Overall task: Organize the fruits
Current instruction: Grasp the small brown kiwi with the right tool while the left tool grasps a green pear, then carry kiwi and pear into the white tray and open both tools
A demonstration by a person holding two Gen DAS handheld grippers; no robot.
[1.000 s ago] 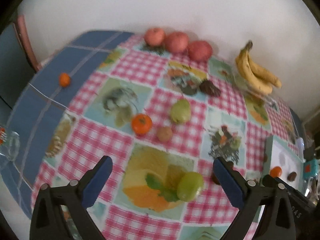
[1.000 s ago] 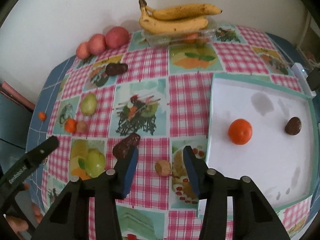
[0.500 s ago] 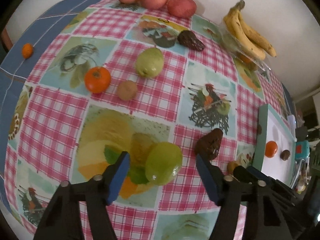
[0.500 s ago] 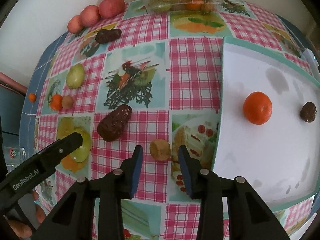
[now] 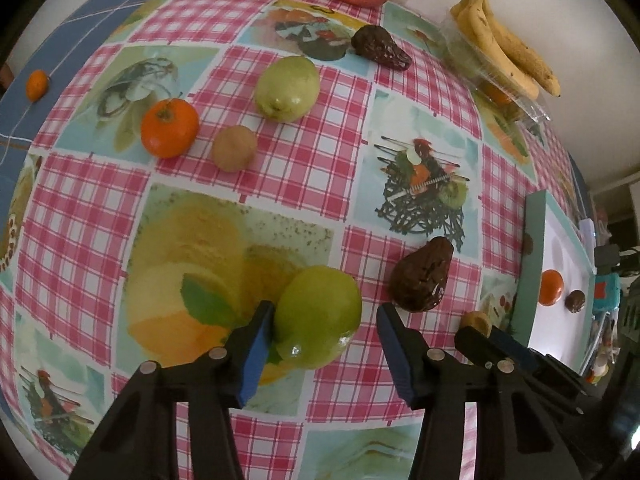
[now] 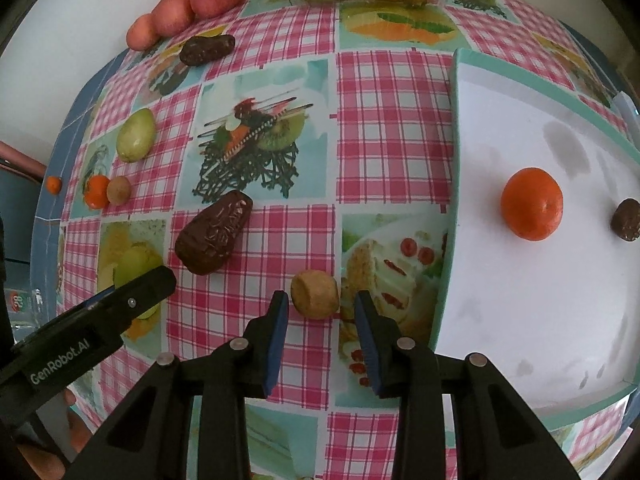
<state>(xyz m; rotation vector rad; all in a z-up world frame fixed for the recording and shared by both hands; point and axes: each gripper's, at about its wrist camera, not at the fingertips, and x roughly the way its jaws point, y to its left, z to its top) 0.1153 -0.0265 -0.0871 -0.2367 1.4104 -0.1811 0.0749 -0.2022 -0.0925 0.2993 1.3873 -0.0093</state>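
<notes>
Two grippers open | left gripper [image 5: 324,336] straddles green fruit [image 5: 318,316] on counter [image 5: 312,168], one finger touching, nothing gripped | right gripper [image 6: 322,320] brackets small tan fruit [image 6: 315,294] beside tray [image 6: 450,216] | both look firm, round, likely to roll: grip across widest middle, gently.

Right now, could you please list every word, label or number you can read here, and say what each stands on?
"GenRobot.AI": white lettering on the black left gripper.
"28": on a label at the picture's left edge; the rest is too blurred to read.
Nothing else is legible.
</notes>
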